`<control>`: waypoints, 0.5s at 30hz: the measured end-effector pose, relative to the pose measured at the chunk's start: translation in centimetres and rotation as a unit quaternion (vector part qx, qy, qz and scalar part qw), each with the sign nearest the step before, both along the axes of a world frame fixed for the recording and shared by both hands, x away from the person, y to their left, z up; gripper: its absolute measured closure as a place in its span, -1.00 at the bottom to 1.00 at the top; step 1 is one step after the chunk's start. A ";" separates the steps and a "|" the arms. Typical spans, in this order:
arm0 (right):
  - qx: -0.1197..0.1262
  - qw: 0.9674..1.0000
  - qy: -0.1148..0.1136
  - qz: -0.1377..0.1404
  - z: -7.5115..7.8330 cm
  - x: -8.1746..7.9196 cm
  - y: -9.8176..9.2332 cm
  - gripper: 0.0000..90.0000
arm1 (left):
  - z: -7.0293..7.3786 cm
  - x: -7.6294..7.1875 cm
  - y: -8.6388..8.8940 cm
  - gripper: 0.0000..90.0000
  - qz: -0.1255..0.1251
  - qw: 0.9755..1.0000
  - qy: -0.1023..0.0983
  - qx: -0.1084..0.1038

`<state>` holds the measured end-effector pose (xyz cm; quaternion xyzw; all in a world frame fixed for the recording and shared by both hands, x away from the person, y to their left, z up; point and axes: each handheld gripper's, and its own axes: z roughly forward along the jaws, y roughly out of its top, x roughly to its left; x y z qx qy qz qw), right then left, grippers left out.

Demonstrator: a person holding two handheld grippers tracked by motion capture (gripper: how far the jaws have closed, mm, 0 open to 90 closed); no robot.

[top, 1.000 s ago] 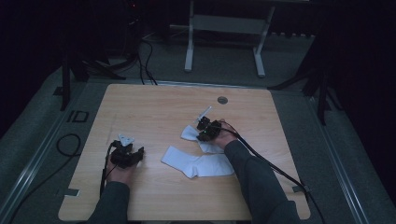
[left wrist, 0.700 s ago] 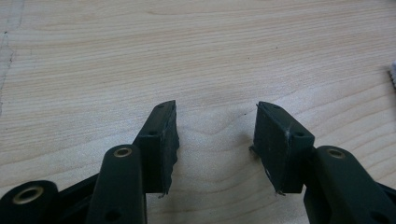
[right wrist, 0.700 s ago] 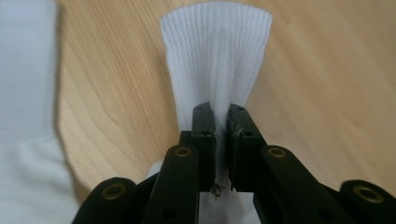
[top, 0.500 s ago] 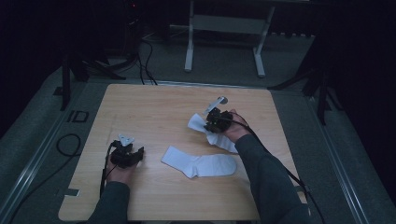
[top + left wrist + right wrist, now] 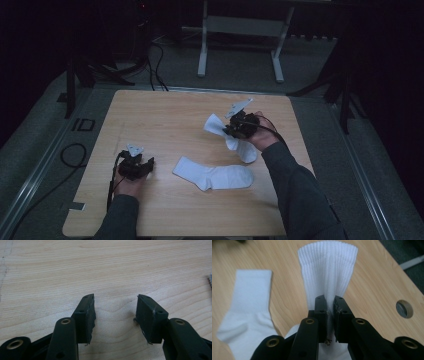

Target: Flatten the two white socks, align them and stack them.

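Right tool is pinching one white sock above the tabletop, probably carrying it onto the other sock, while the left tool is waiting spread wide.

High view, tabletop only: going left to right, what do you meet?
Left gripper, open and empty → flat sock lying on the table → right gripper, fingers shut on the second sock.

Both grippers black. Left gripper: two black arms w/ brass-ringed holes, ribbed pads, frayed at lower edges. Grey three-cornered plate at 12 o'clock, black cable trailing toward 6. Right gripper: same build, plate at 12. Person wears dark grey long sleeves.
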<state>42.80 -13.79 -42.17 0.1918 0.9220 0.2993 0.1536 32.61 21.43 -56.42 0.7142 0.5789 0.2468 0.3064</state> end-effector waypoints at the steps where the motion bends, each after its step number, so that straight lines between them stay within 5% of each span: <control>1: 0.005 1.000 0.000 0.003 0.2 -0.1 0.1 0.83 | 0.0 0.0 0.0 0.10 0.000 1.000 0.000 0.000; 15: 0.029 0.998 -0.015 0.049 3.1 -3.5 1.1 0.82 | 0.0 0.0 0.0 0.10 0.000 1.000 0.001 0.000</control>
